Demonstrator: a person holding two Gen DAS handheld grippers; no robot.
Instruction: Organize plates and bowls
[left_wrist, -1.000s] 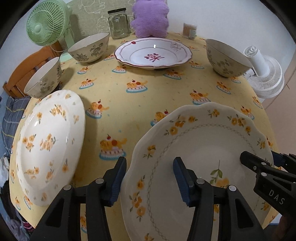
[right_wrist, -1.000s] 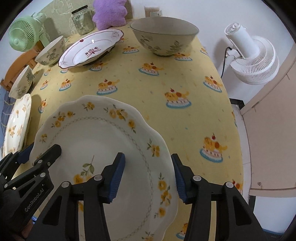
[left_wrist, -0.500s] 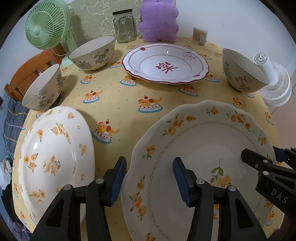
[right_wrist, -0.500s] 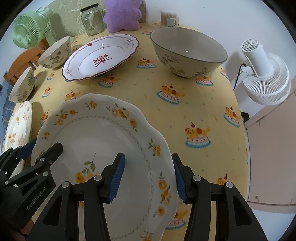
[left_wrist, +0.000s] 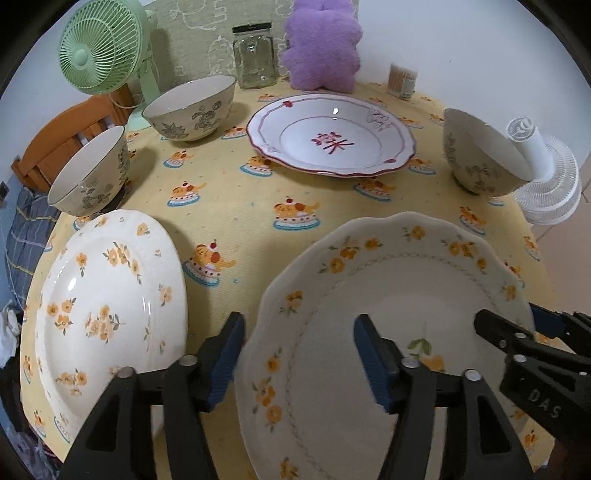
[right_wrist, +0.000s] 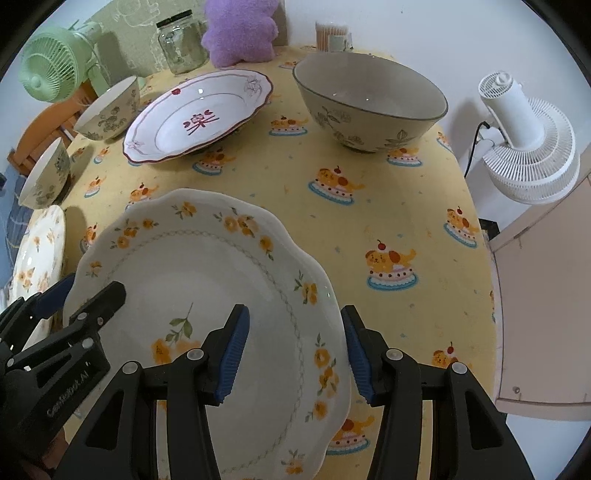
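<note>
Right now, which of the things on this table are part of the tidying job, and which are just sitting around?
Part of the job:
- scalloped plate, straddled by both grippers
- yellow-flowered plate
- red-trimmed plate
- large bowl
- two smaller bowls

Just lying about:
- glass jar
- purple plush cushion
- toothpick holder
- green fan
- white fan

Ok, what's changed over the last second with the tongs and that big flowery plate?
The left tongs have just been opening, with the scalloped plate's left rim still between them. Both tongs and that plate seem to have edged slightly toward the far dishes. The right tongs straddle the opposite rim as before. The red-rimmed plate, the bowls and the small flowered plate have not moved.
</note>
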